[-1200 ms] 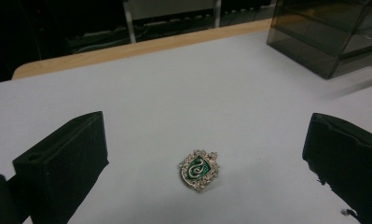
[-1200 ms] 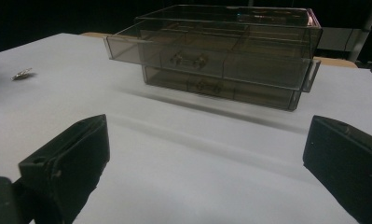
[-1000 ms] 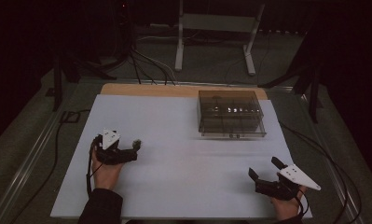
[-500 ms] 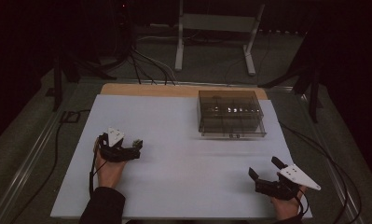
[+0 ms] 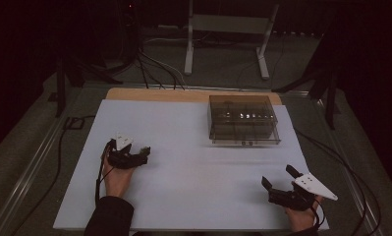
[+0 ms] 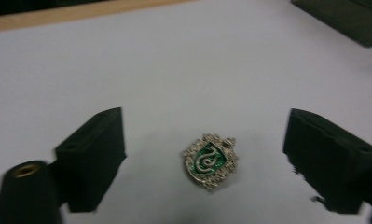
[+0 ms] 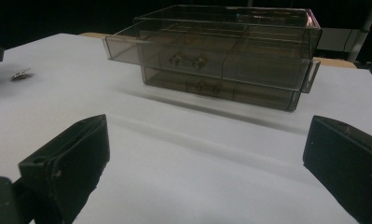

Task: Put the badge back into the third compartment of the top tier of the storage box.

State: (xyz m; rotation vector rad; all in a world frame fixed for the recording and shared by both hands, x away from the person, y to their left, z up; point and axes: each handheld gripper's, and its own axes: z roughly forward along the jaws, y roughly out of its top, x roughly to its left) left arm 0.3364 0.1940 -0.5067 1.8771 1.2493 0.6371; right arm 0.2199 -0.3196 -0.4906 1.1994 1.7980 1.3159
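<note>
Broadly, the white table (image 5: 193, 162) takes up the middle of the high view, with a strip of bare wood along its far edge and a dark floor strung with cables beyond it; a smoky see-through drawer box (image 5: 242, 119) stands on the table at about one o'clock from its centre, and in the right gripper view (image 7: 221, 56) one of its upper drawers is pulled partway out toward the left of that view, small handles showing on the drawer fronts. Next in size, the right gripper (image 5: 280, 178) is held at about five o'clock near the table's near edge, a grey three-cornered plate on top, its jaws spread wide apart with bare table between them and the box well ahead; the left gripper (image 5: 144, 152) sits at about nine o'clock, cradled in an upturned hand (image 5: 116, 174) with a dark sleeve behind it, its jaws also wide apart. Smallest, a crest-shaped badge (image 6: 210, 160), silvery-edged with a green field and a pale snake on it, lies flat on the table between the left jaws, touching neither; the right gripper view catches it (image 7: 21, 73) far off at about ten o'clock.
</note>
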